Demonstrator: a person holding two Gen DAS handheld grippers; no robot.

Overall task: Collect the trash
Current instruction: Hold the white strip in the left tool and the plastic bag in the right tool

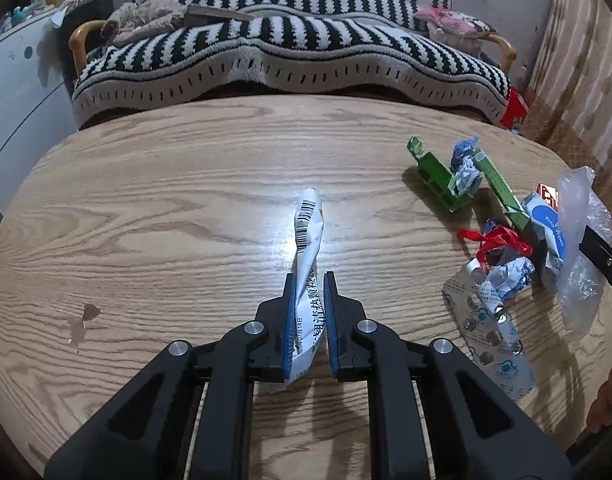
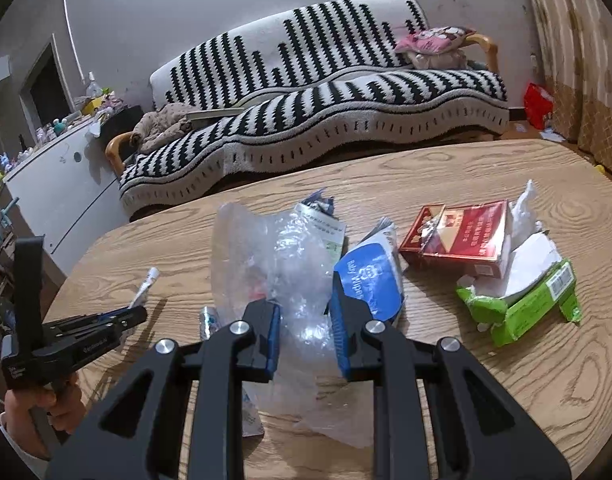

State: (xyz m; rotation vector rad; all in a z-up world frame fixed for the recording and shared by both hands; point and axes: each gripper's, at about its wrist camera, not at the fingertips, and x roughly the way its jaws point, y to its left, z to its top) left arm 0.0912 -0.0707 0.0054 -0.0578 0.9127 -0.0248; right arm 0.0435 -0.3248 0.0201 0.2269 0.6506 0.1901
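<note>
Bare table (image 1: 166, 184) left of wrapper (image 1: 309, 232)

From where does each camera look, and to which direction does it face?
Left wrist: sits on the left gripper, faces down over the wooden table toward the striped sofa; its fingers pinch a white wrapper.
Right wrist: sits on the right gripper, faces the trash pile; its fingers clamp a clear plastic bag; the person's left hand shows.
Shared: table, sofa, wrapper, bag, blue wipes pack.
</note>
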